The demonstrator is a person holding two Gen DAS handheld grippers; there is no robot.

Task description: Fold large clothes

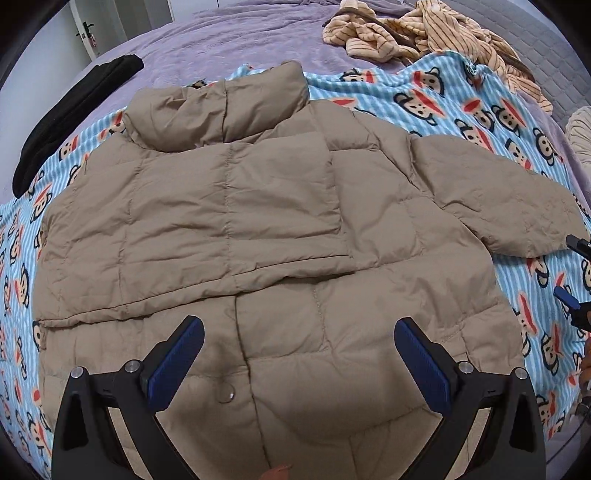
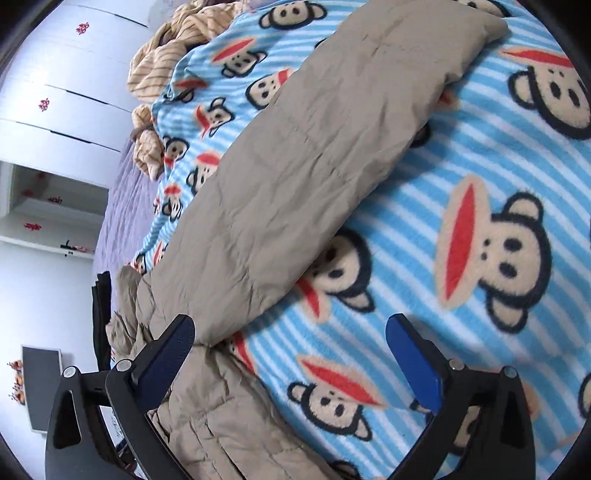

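A tan puffer jacket (image 1: pixel 258 206) lies flat on a blue striped monkey-print blanket (image 1: pixel 443 92), collar at the far side. One sleeve is folded across its chest; the other sleeve (image 1: pixel 498 199) stretches out to the right. My left gripper (image 1: pixel 299 328) hangs open over the jacket's lower front, with nothing between its blue pads. At the left wrist view's right edge, my right gripper (image 1: pixel 569 267) shows beside the outstretched cuff. In the right wrist view, that gripper (image 2: pixel 291 325) stands open over the blanket (image 2: pixel 443 177) next to the outstretched sleeve (image 2: pixel 295 166), holding nothing.
A striped tan garment (image 1: pixel 424 33) lies bunched at the blanket's far edge. A black garment (image 1: pixel 74 110) rests on the purple bed cover (image 1: pixel 221 37) at the far left. White wardrobe doors (image 2: pixel 55 92) stand beyond the bed.
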